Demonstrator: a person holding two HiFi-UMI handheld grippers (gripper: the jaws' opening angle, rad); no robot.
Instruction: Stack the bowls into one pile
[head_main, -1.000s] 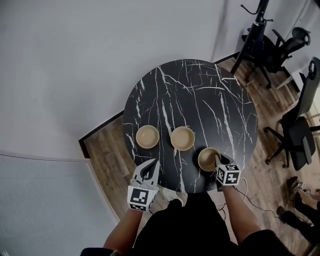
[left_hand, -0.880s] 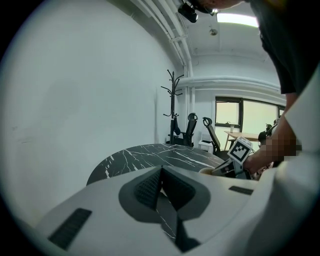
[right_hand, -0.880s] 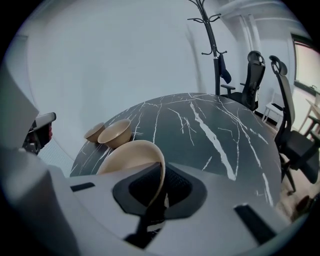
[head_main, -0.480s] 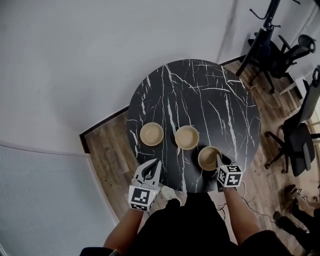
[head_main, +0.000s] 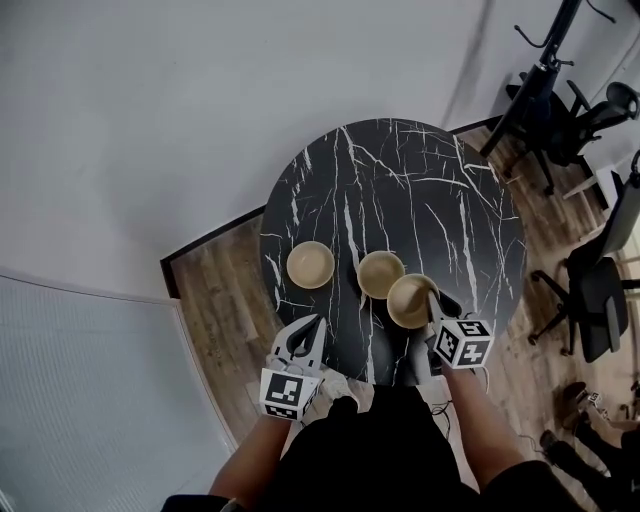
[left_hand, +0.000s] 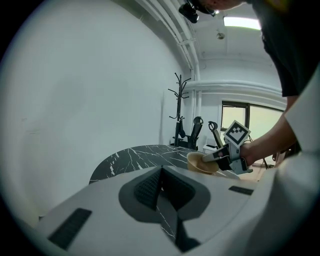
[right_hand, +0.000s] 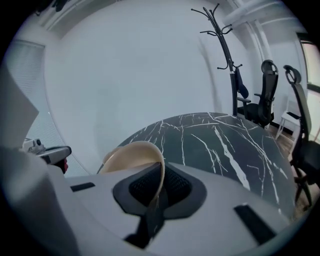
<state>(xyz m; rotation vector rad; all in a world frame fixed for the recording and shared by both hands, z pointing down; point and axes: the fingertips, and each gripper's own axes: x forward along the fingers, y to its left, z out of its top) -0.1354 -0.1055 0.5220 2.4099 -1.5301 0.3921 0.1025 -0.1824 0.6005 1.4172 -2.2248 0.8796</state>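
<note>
Three tan bowls are in view above the round black marble table (head_main: 400, 190). One bowl (head_main: 310, 264) rests at the left and a second bowl (head_main: 380, 273) sits in the middle. The third bowl (head_main: 411, 300) hangs tilted above the table just right of the middle one. My right gripper (head_main: 432, 303) is shut on its near rim, the jaws having just closed tighter. In the right gripper view the thin rim of that bowl (right_hand: 131, 152) is pinched between the pads (right_hand: 172, 186). My left gripper (head_main: 307, 328) hovers shut and empty at the table's near edge, below the left bowl.
Office chairs (head_main: 600, 270) and a coat stand (head_main: 545, 80) stand on the wood floor to the right of the table. A white wall runs behind it. The far half of the table top carries nothing.
The right gripper has lifted its bowl off the table and carried it left, close to the middle bowl. The left gripper has stayed where it was.
</note>
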